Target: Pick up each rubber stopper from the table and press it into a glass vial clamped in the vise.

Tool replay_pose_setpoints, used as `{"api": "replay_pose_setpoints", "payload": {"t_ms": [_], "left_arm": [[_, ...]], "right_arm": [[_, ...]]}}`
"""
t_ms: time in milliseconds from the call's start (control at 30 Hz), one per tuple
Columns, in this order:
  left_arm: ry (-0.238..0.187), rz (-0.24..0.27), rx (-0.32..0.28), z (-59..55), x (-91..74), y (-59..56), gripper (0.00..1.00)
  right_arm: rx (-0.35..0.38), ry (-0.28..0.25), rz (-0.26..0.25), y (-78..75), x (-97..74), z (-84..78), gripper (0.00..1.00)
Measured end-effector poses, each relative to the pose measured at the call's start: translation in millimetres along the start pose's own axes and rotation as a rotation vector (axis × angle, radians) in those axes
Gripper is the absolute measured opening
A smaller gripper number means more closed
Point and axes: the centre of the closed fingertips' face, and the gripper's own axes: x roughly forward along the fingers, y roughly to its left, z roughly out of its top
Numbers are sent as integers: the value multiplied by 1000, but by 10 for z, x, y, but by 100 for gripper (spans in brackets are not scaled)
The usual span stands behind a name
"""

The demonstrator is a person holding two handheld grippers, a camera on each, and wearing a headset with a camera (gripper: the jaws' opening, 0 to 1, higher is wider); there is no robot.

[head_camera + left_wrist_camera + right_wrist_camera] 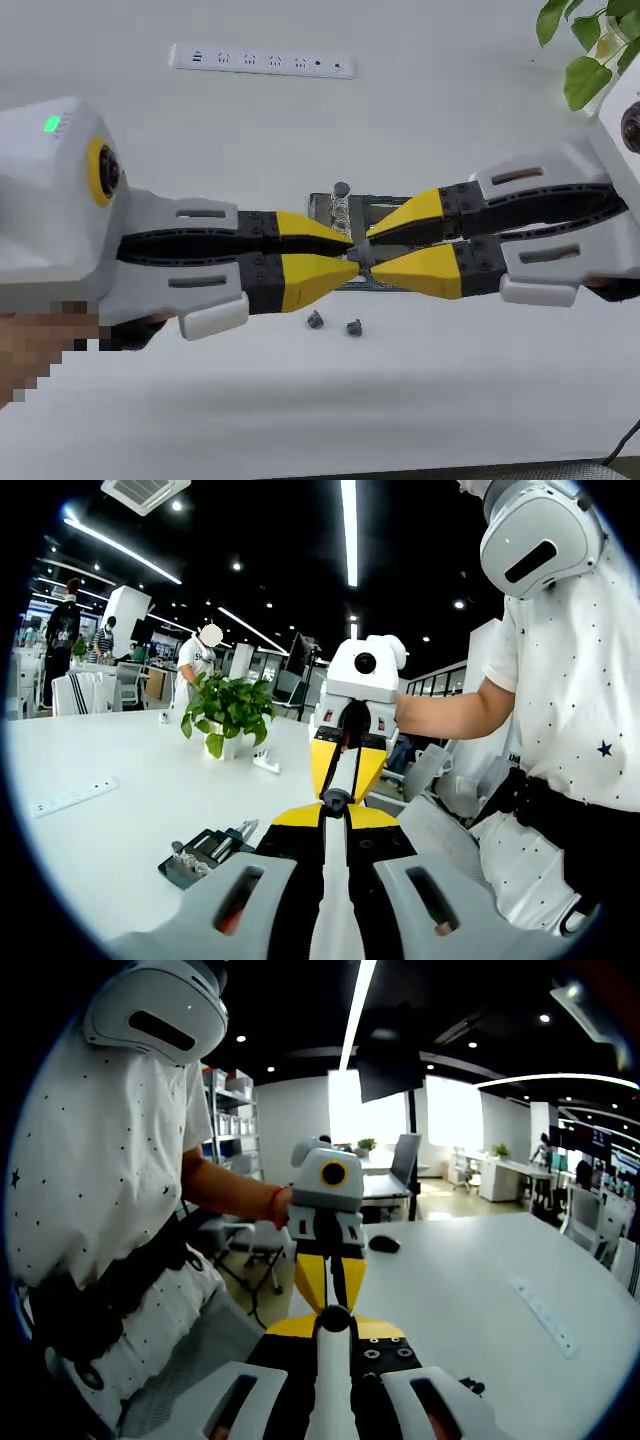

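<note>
With the left tool [350, 255] and right tool [371, 251] both closed tip to tip on one stopper [360, 257], an uneven release could have dropped it short of the vial [341, 206].

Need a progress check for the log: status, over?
Tip to tip, left hand-held gripper and right hand-held gripper both shut on one stopper. One capped vial in vise below. Two loose stoppers on table.

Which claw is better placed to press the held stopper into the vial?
Left, slightly. Both pinch the small dark rubber stopper, but the left claw reaches nearer the clear glass vial than the right claw.
</note>
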Motion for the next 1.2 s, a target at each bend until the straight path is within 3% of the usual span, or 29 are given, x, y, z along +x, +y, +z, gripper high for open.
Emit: {"api": "replay_pose_setpoints", "payload": {"t_ms": [400, 733, 967, 1100, 1200], "left_arm": [[4, 21, 15, -16, -2, 44, 4], [-17, 54, 21, -3, -37, 99, 4], [-28, 84, 24, -2, -95, 141, 11], [-29, 120, 29, -29, -166, 201, 15], [-7, 151, 42, -87, -205, 257, 18]], "right_arm": [[11, 29, -13, -46, 31, -17, 6], [24, 54, -10, -95, 78, 15, 6], [23, 85, -17, -168, 77, 3, 6], [27, 118, -41, -315, 0, -70, 6], [30, 155, -68, -450, -50, -148, 6]]}}
